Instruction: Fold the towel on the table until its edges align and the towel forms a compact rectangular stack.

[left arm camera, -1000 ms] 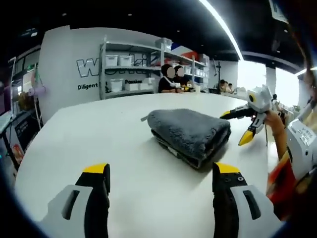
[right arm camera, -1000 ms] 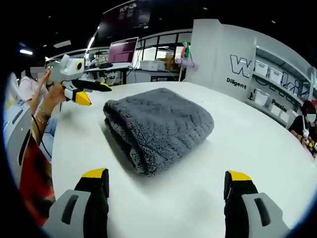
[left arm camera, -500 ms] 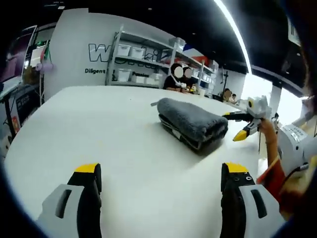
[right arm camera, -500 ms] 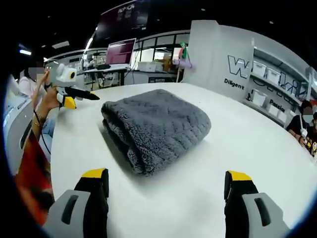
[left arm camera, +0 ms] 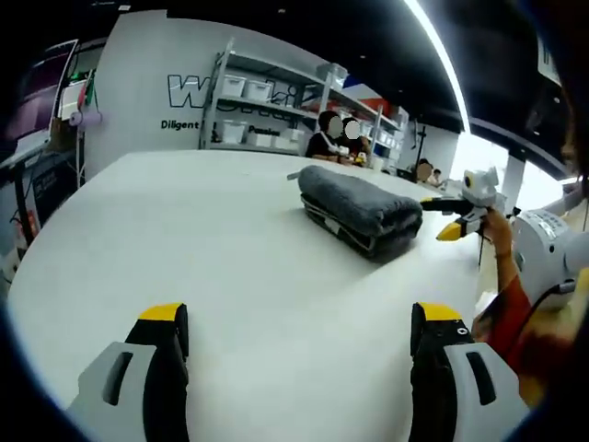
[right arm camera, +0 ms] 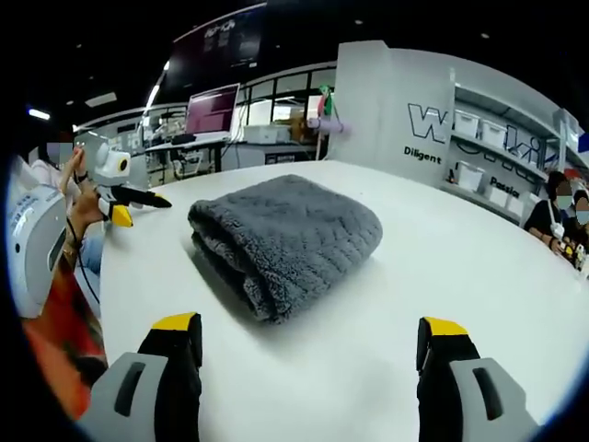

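A dark grey fluffy towel (left arm camera: 359,207) lies folded into a thick rectangular stack on the white table (left arm camera: 184,239). In the right gripper view the towel (right arm camera: 285,235) has its rounded fold toward me and its layered edges on the left. My left gripper (left arm camera: 302,318) is open above bare tabletop, well short of the towel. My right gripper (right arm camera: 308,327) is open too, a short way in front of the towel. Each gripper also shows in the other's view, open and held beside the towel: the right gripper (left arm camera: 440,219) and the left gripper (right arm camera: 143,211).
The table (right arm camera: 442,267) has a rounded edge. Behind it stand shelves with white boxes (left arm camera: 267,101), seated people (left arm camera: 336,143) and a lit monitor (right arm camera: 210,110). A person's hand and red sleeve (left arm camera: 515,304) and a white machine (left arm camera: 543,253) are at the table's side.
Both grippers have drawn back from the towel, the left one further and lower. Both stayed open, and the towel has not moved.
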A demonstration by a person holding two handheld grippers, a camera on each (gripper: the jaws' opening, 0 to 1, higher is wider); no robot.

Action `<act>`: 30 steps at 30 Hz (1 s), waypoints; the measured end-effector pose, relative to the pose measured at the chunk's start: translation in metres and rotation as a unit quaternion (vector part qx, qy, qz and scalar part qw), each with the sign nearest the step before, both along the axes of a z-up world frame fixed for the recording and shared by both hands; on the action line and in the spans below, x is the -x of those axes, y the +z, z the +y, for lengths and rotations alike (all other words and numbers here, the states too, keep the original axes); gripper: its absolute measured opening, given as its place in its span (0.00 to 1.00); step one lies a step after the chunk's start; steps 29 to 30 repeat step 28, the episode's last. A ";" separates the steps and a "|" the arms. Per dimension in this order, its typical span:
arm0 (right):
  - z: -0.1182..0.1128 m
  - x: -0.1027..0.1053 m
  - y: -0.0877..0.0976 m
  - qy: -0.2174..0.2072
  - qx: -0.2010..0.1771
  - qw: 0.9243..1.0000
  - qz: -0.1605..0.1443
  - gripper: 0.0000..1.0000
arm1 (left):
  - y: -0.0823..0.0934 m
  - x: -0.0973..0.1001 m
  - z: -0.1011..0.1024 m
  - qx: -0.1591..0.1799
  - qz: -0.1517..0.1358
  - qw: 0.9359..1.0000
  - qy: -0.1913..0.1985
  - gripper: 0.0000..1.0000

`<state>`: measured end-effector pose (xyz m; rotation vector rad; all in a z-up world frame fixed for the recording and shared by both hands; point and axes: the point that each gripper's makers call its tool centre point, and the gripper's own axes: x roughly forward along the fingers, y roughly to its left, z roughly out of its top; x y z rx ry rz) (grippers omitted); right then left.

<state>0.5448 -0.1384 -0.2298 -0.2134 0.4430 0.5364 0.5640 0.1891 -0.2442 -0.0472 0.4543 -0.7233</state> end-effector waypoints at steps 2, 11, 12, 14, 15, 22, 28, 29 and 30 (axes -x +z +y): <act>0.000 0.001 0.001 -0.002 -0.002 1.000 -0.001 0.99 | 0.001 0.000 -0.001 0.005 -0.004 1.000 -0.002 0.99; 0.003 0.004 0.000 -0.003 0.000 1.000 0.001 0.99 | 0.000 0.001 -0.002 0.009 -0.006 1.000 -0.011 0.99; 0.004 0.004 0.001 -0.003 -0.001 1.000 0.000 0.99 | 0.000 0.001 -0.002 0.010 -0.008 1.000 -0.011 0.99; 0.004 0.004 0.001 -0.004 -0.002 1.000 -0.001 0.99 | 0.001 0.000 -0.002 0.013 -0.010 1.000 -0.013 0.99; 0.003 0.005 0.001 -0.004 -0.002 1.000 -0.001 0.99 | 0.002 -0.001 -0.003 0.015 -0.012 1.000 -0.015 0.99; 0.000 0.007 0.000 -0.010 -0.005 1.000 0.001 0.99 | 0.004 -0.006 -0.007 0.015 -0.015 1.000 -0.022 0.99; -0.002 0.008 -0.001 -0.011 -0.007 1.000 0.001 0.99 | 0.006 -0.009 -0.009 0.011 -0.017 0.999 -0.026 0.99; -0.002 0.008 -0.001 -0.011 -0.007 1.000 0.001 0.99 | 0.006 -0.009 -0.009 0.011 -0.017 0.999 -0.026 0.99; -0.002 0.008 -0.001 -0.011 -0.007 1.000 0.001 0.99 | 0.006 -0.009 -0.009 0.011 -0.017 0.999 -0.026 0.99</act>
